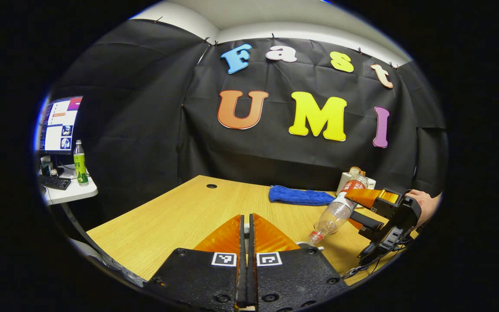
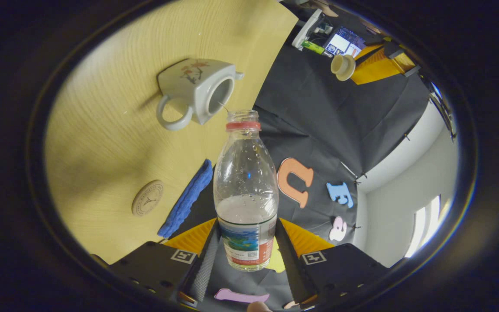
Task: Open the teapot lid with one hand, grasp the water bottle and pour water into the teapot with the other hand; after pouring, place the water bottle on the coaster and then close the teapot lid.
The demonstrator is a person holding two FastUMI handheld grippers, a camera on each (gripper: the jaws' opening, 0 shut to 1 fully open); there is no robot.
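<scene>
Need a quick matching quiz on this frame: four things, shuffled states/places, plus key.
Things:
1. bottle
2. teapot
3. coaster
4. lid

States:
A. bare on the table, beside the blue cloth
B. tilted, clamped in the right gripper
C. held up off the table at the left gripper
D. open, mouth toward the bottle neck

Pairs: 1-B, 2-D, 3-A, 4-C
</scene>
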